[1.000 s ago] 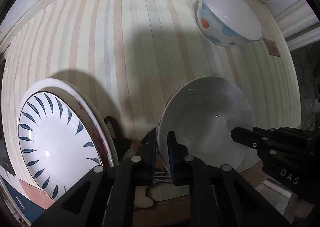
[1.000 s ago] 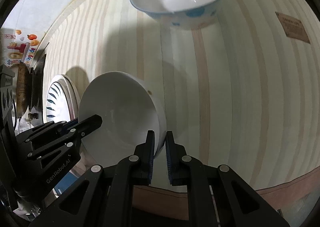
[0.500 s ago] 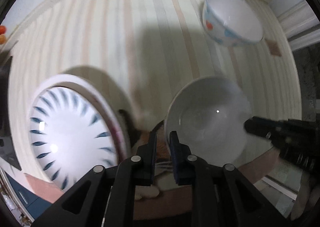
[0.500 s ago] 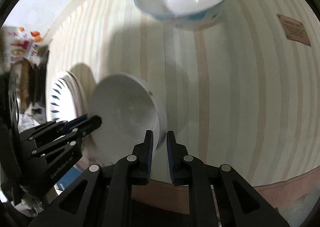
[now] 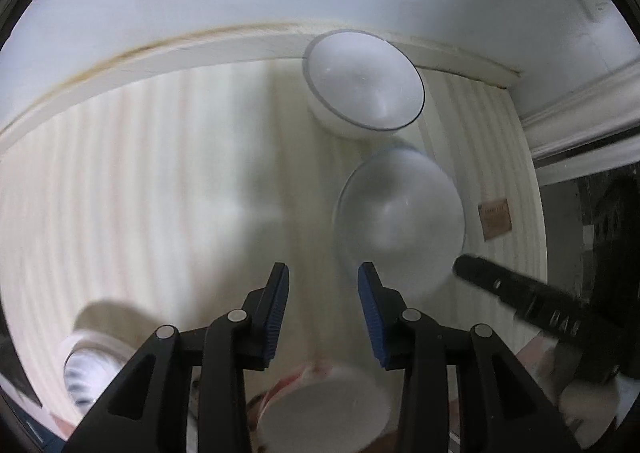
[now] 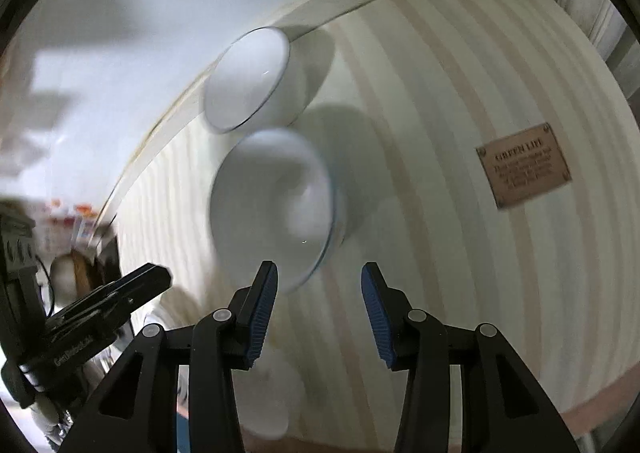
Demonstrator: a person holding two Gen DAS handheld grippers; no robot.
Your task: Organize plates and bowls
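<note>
A striped tablecloth (image 5: 160, 181) is seen against a pale wall. Both the left gripper (image 5: 322, 309) and the right gripper (image 6: 316, 303) are spread and empty. A near bowl (image 5: 400, 221) lies at one o'clock, a far bowl (image 5: 362, 87) behind it; glazed, rigid, slippery and breakable, they are best pinched at the rim.

We see our left gripper (image 5: 323, 285) as matte black angular linkage arms, with round silver pivot screws at each joint and ribbed blue pads (image 5: 370, 315) lining the inner finger faces. Our right gripper (image 6: 318, 291) is built alike: black arms, silver screws, blue ribbed pads (image 6: 260, 313). White lettering marks each gripper's black body, blurred.
</note>
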